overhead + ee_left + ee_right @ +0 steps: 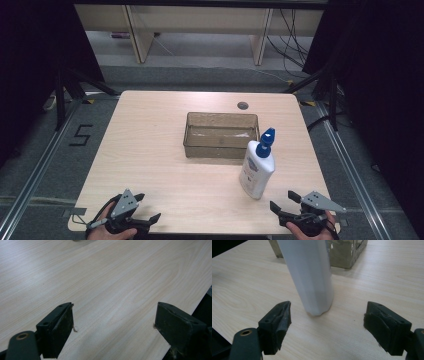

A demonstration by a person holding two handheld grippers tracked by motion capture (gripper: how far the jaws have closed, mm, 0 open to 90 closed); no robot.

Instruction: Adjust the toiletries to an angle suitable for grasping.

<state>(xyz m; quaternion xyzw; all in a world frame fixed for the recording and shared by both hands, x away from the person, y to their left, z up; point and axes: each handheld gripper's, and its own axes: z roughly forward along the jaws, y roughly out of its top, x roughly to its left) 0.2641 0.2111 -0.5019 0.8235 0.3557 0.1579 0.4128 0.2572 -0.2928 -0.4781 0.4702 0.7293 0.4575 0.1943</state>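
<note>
1. Two grippers, both near the table (150, 150) front edge: left gripper (148, 209) jaws wide apart, empty.
2. Right gripper (281, 200) jaws wide apart, empty, near the bottle (256, 170).
3. Bottle upright, just beside the clear bin (221, 147).

A light wooden table (150, 150) with rounded corners stands on a grey carpeted floor (200, 75); a round cable hole (243, 105) sits near its far edge. Metal rails (30, 175) run along the floor on both sides, and a black "5" (81, 135) is marked on the floor at the left. Black curtains (30, 50) hang at left and right, with black stand legs (70, 85) in front. At the far side stand pale wooden furniture legs (140, 35), with loose cables (292, 45) at the far right.
</note>
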